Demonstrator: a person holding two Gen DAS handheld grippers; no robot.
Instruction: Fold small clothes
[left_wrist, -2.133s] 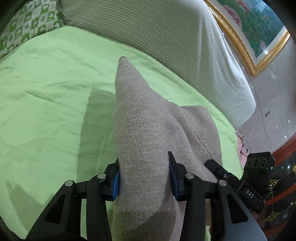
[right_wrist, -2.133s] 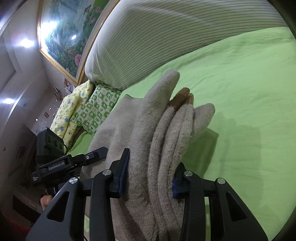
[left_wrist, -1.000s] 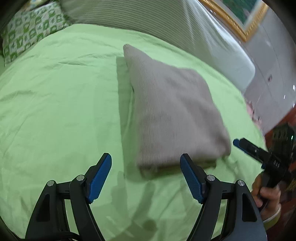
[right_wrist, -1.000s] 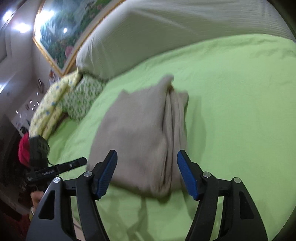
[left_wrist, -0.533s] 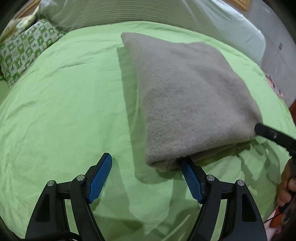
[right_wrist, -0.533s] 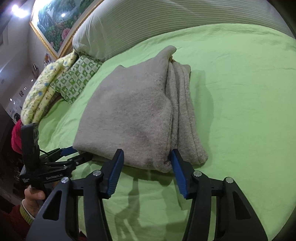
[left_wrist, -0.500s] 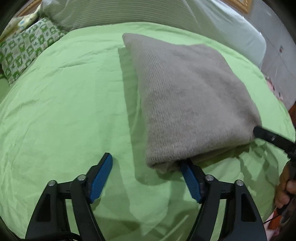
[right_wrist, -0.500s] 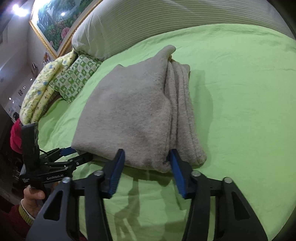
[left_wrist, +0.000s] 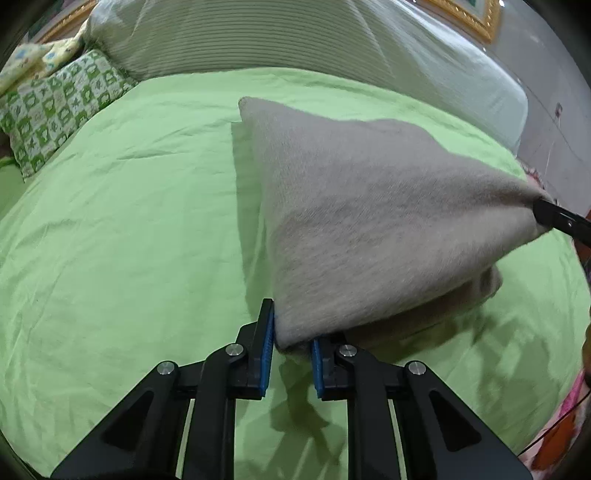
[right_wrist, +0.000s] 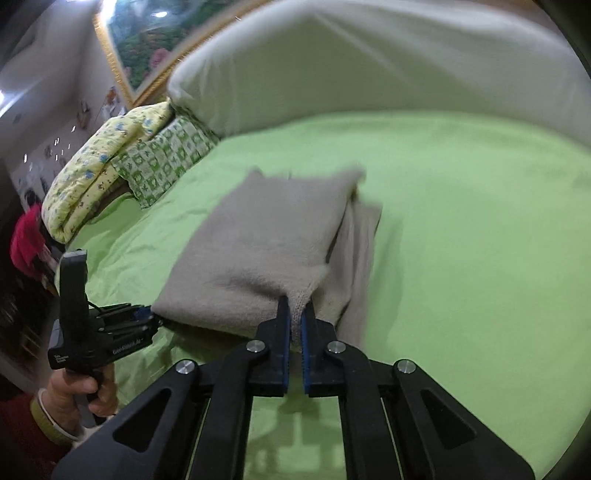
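From the left wrist camera, the left gripper (left_wrist: 291, 343) is closing its blue pads on the near corner of a grey knitted garment (left_wrist: 369, 221), with the knit wedged between them. The garment spreads ahead of the claw and off to its right, already folded into a thick, roughly square bundle on the green bedsheet (left_wrist: 129, 240). Its far right corner is drawn up to a point where the right gripper (left_wrist: 554, 218) has it. A striped bolster (left_wrist: 295, 40) lies well beyond, and a green patterned pillow (left_wrist: 59, 110) sits far ahead to the left.

From the right wrist camera, the right gripper (right_wrist: 294, 325) is pinched tight on a thin tab of the top knitted layer (right_wrist: 273, 236), just ahead of its tips. The lower layers (right_wrist: 358, 258) slump to the right of the claw, not held. The left gripper (right_wrist: 147, 321) meets the bundle's other near corner, off to the left, with the person's hand (right_wrist: 81, 391) below it.

I'd judge most of the folding done: the layers are stacked. With both near corners taken, one more fold away from the person, or a tidying of the loose side, looks to be what remains.
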